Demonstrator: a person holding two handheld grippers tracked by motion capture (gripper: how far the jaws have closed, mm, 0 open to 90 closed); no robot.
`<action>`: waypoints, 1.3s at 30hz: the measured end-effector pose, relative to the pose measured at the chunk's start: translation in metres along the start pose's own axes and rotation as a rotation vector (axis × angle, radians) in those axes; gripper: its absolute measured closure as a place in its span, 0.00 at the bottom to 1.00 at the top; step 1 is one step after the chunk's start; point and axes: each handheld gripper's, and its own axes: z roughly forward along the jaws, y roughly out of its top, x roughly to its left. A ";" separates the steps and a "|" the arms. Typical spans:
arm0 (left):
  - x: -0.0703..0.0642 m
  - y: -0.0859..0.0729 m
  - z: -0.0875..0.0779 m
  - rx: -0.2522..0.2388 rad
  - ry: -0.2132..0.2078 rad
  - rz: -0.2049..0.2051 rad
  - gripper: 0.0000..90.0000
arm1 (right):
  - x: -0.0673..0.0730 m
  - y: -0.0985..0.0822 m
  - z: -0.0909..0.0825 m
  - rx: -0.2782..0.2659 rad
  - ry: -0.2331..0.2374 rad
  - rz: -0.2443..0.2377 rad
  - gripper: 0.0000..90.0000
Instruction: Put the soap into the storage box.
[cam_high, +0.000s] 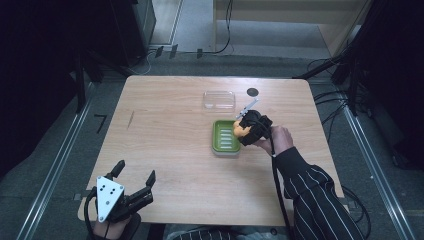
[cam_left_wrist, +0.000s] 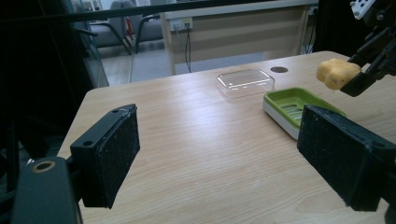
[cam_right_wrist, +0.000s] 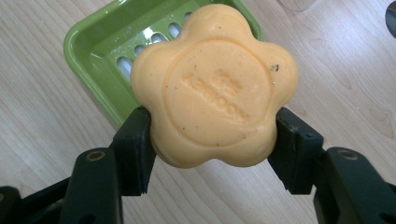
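A flower-shaped orange soap bar (cam_right_wrist: 215, 86) is clamped between the jaws of my right gripper (cam_right_wrist: 212, 142), which is shut on it. The soap (cam_high: 240, 129) hangs just above the right edge of a green soap dish (cam_high: 223, 136) in the middle of the table. In the left gripper view the soap (cam_left_wrist: 336, 73) floats over the dish (cam_left_wrist: 287, 103) at the right. My left gripper (cam_high: 135, 175) rests at the table's near left corner, its jaws wide apart with nothing between them.
A clear plastic lid (cam_high: 219, 99) lies behind the dish, with a dark round spot (cam_high: 253, 92) to its right. The wooden table (cam_high: 165, 145) has bare surface to the left and front of the dish. Cables and black stands ring the table.
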 end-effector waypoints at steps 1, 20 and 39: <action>0.000 0.000 0.000 0.000 0.000 0.001 0.15 | 0.000 0.001 0.000 0.002 0.003 0.003 0.44; 0.002 -0.001 -0.003 -0.001 0.008 -0.003 0.15 | 0.005 0.021 0.018 0.028 0.036 -0.031 0.44; 0.002 -0.001 -0.004 0.000 0.010 -0.001 0.15 | 0.012 0.034 0.039 0.071 0.064 -0.043 0.44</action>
